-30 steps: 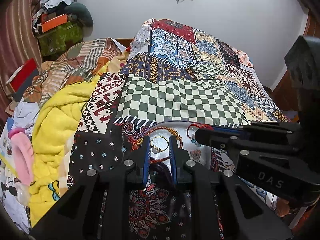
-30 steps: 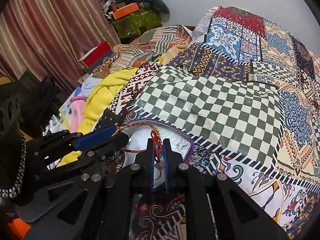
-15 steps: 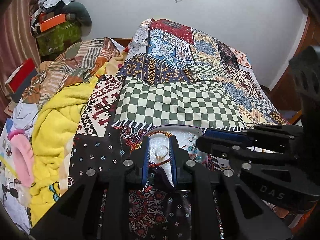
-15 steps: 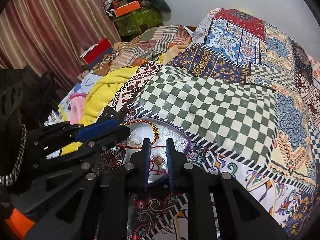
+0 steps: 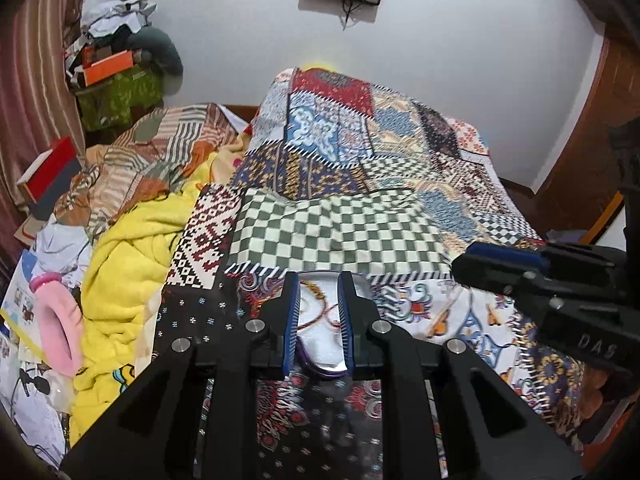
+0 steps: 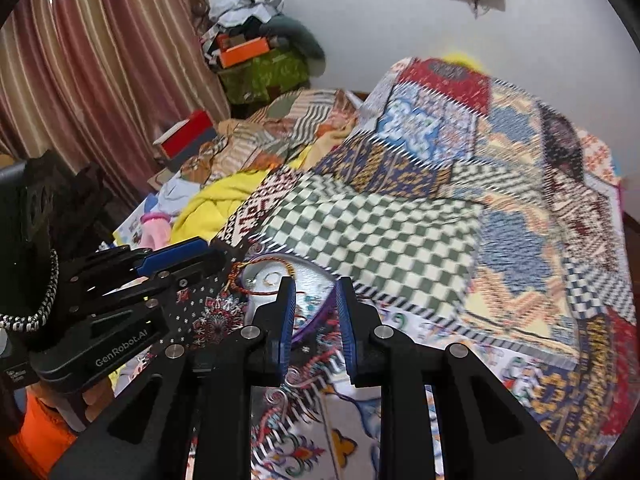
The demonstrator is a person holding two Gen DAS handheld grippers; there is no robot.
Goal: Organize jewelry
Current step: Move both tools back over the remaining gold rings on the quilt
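Whereas one second ago the right gripper point(image 6: 315, 322) was pinched shut on the knot of a red-and-gold braided cord bracelet point(image 6: 260, 280), its blue-padded jaws now stand moderately apart and hold nothing. That bracelet lies inside the shallow silvery oval tray with a purple rim point(image 6: 314, 278), just beyond the fingertips, curving along the tray's far and left edge. A thin gold ring point(image 6: 271, 278) lies within its loop. The right gripper has also drawn back and to the right, so only the tray's right part lies between its jaws.

The left gripper point(image 5: 318, 318) is likewise partly open and empty. Seen from its own wrist, the tray point(image 5: 320, 344) sits directly between the blue pads, with the cord bracelet point(image 5: 316, 308) resting on the silvery floor. Compared with half a second ago, this gripper sits higher and tilted further up.

Outward from the tray lies the patchwork bedspread of green-and-white checks and printed panels point(image 5: 340, 232), on which the tray rests. A yellow fleece blanket point(image 5: 120, 272) is bunched to the left.

Judgement: the bracelet has been deposited, so that item appears done. Both grippers are free for whichever piece comes next.
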